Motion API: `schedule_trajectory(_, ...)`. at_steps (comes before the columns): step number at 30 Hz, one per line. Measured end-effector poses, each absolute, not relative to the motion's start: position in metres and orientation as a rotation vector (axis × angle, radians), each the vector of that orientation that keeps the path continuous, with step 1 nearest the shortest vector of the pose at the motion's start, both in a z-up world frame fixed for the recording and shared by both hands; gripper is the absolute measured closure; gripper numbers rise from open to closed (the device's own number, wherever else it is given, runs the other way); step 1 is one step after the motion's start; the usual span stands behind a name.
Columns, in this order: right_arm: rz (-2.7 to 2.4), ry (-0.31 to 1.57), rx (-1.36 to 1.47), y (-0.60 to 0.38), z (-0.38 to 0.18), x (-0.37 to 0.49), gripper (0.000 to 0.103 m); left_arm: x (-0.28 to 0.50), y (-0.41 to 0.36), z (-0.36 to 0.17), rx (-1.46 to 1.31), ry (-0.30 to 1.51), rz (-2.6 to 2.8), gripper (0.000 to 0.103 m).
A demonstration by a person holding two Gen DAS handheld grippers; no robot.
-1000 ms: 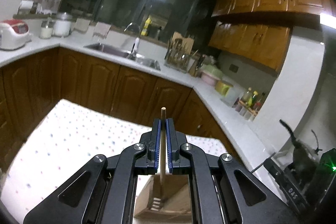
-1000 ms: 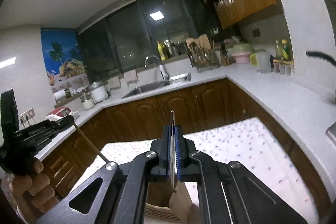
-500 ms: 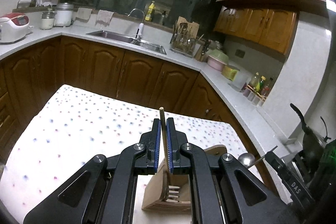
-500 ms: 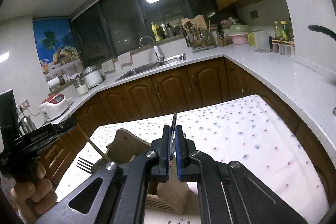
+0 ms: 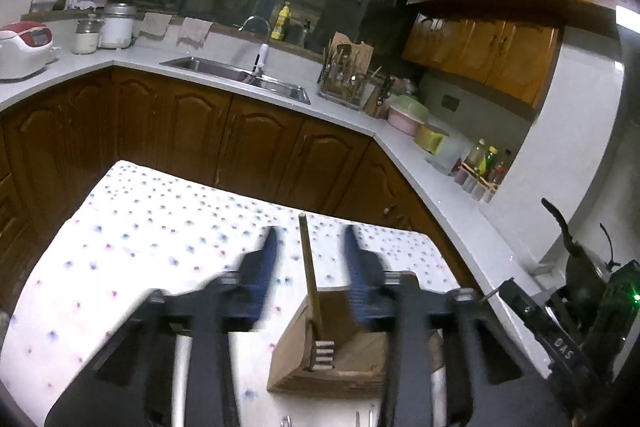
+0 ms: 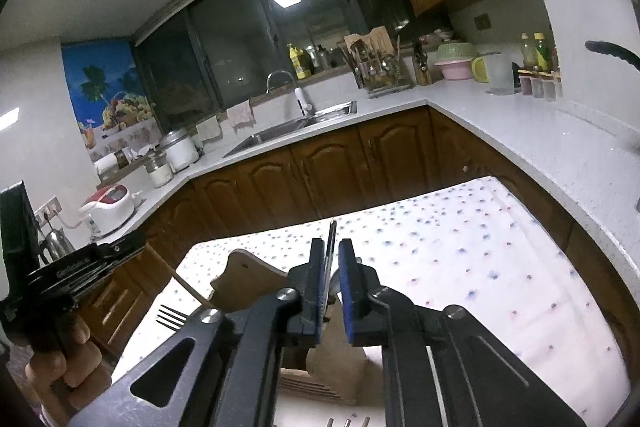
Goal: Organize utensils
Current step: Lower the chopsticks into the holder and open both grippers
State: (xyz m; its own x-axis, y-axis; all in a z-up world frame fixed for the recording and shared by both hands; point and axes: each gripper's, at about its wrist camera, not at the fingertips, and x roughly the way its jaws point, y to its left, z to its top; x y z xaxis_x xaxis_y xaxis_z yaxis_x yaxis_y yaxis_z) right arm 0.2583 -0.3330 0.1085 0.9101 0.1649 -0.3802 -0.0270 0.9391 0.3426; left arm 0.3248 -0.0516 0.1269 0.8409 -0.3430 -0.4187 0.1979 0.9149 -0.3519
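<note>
In the left wrist view my left gripper [image 5: 309, 247] is open, its fingers blurred and spread apart. A wooden-handled fork [image 5: 314, 301] stands free between them, tines down over the wooden utensil holder [image 5: 344, 355]. In the right wrist view my right gripper [image 6: 331, 255] has its jaws slightly parted, with a thin metal utensil [image 6: 330, 251] lying against the left pad. The holder [image 6: 256, 279] sits just below and behind it. The fork [image 6: 172, 315] and the left gripper [image 6: 72, 267] show at the left.
The table has a white dotted cloth [image 5: 160, 227], also in the right wrist view [image 6: 460, 247]. Brown cabinets [image 5: 240, 139], a counter with a sink [image 5: 236, 75] and a rice cooker [image 5: 24, 47] run behind. More fork tines [image 6: 348, 421] lie at the bottom edge.
My left gripper has opened and let go of the wooden-handled fork, which now stands over the holder. My right gripper's jaws have parted slightly. Both have tilted down toward the table.
</note>
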Motion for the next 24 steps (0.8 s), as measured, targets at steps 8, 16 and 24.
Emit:
schedule_trajectory(8, 0.103, 0.339, 0.404, -0.345, 0.116, 0.226, 0.011, 0.286, -0.025, 0.122, -0.378, 0.484, -0.248, 0.019)
schedule_trajectory(16, 0.111, 0.393, 0.409, -0.341, 0.093, 0.188, 0.01, 0.239, -0.011, 0.09, -0.364, 0.54, -0.196, 0.019)
schedule_trajectory(24, 0.104, 0.493, 0.422, -0.337, 0.057, 0.144, 0.01, 0.201, -0.007, 0.056, -0.336, 0.626, -0.175, 0.019)
